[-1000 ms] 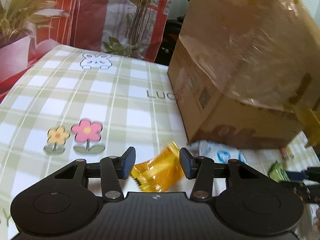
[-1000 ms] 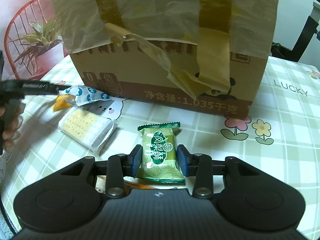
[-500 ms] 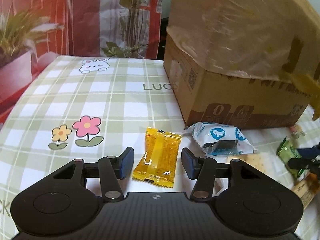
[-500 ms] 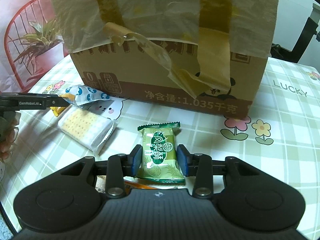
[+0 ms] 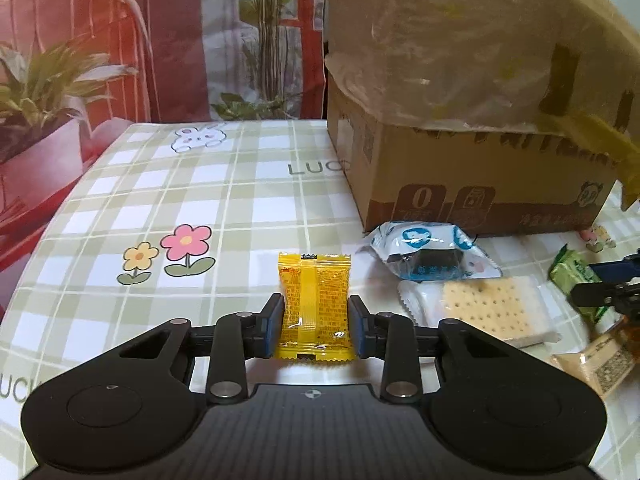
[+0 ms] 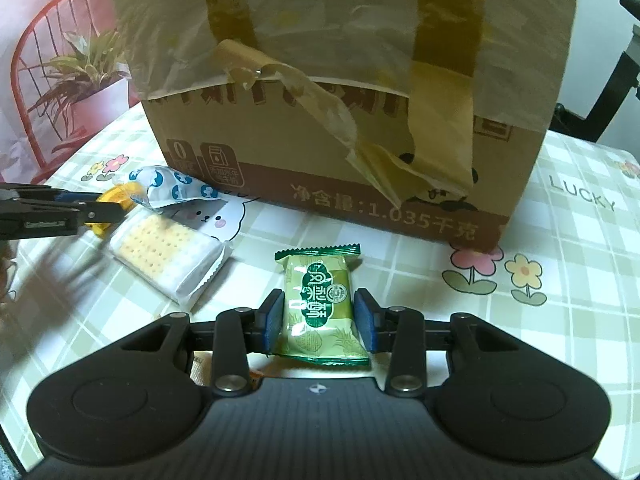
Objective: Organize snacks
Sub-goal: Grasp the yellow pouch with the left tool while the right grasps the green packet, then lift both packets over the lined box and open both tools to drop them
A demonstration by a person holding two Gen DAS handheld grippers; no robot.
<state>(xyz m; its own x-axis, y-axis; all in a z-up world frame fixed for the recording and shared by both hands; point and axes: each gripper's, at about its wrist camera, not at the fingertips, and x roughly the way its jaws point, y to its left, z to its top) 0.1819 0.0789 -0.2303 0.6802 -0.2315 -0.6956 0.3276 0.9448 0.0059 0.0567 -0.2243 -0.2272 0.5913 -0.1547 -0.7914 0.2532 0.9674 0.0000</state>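
My left gripper (image 5: 316,324) has closed onto a yellow snack packet (image 5: 314,304) lying on the checked tablecloth; its pads touch both sides. My right gripper (image 6: 319,320) has its pads against the sides of a green snack packet (image 6: 320,304) on the table. A blue-and-white packet (image 5: 428,254) and a clear cracker pack (image 5: 484,308) lie to the right of the yellow packet. In the right wrist view the cracker pack (image 6: 164,248) and blue-and-white packet (image 6: 176,192) lie to the left, with the left gripper's fingers (image 6: 60,212) by them.
A large taped cardboard box (image 5: 480,120) (image 6: 340,100) stands at the back of the table. A tan packet (image 5: 596,360) lies at the right edge. A potted plant (image 5: 48,96) and a red chair (image 6: 48,80) stand beyond the table's left edge.
The left gripper turned to face the box, lined up on the yellow packet lying on the table, and closed its jaws onto it. The right gripper has stayed still on the green packet.
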